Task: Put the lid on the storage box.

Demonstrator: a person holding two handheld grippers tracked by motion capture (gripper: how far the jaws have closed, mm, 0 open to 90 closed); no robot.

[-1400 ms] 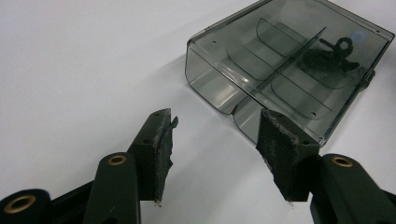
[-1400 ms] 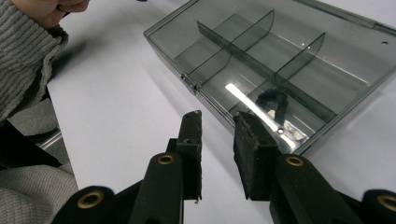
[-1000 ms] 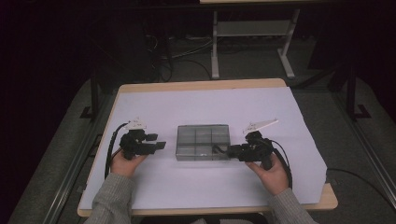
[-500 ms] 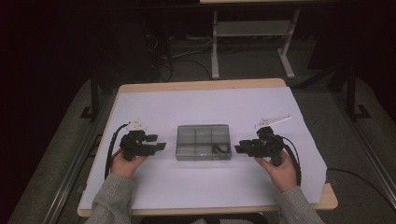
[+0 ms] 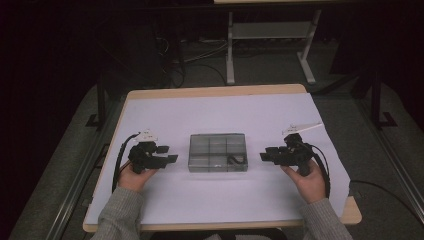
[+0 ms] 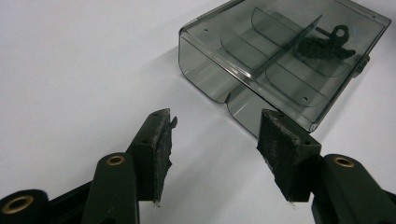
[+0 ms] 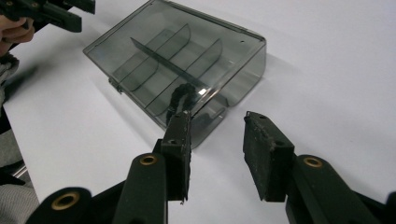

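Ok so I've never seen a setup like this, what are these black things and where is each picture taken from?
No machine here: a person sits at a table and holds a handheld grasping tool in each hand. The high view looks down from above: the left tool is at the left, the right tool at the right. The other two pictures come from small cameras riding on the tools, looking along their two black jaws. On the white table cover lies a smoky clear compartment box, lid closed, with a small black item inside one compartment; I cannot tell what it is. Neither tool holds anything: both stand open near the box. The right tool's jaws have just been opening, with nothing between them.
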